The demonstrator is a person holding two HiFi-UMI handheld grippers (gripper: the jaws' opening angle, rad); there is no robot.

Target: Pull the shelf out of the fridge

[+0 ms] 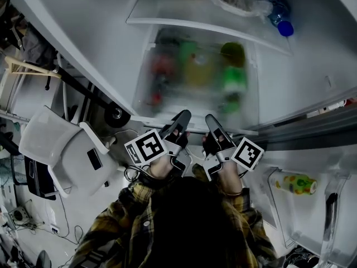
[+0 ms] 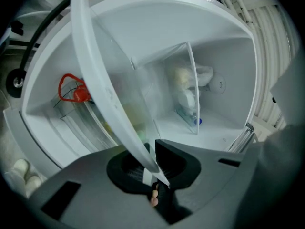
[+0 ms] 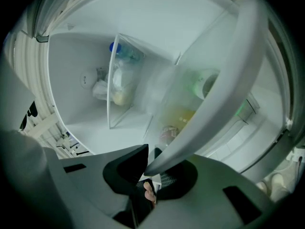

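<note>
The frosted glass shelf (image 1: 195, 80) with a white front rim lies level in the open fridge, with blurred red, yellow and green items showing through it. My left gripper (image 1: 179, 120) and right gripper (image 1: 213, 123) sit side by side at its front edge. In the left gripper view the white rim (image 2: 102, 80) runs between the jaws, and the left gripper (image 2: 151, 162) is shut on it. The right gripper view shows the same rim (image 3: 224, 94) clamped in the right gripper (image 3: 151, 168).
An upper glass shelf (image 1: 201, 17) carries bags and a blue-capped bottle (image 1: 282, 22). The open fridge door at the right holds a yellow-green bottle (image 1: 295, 183) in its bin. A white chair (image 1: 61, 155) stands to the left on a cluttered floor.
</note>
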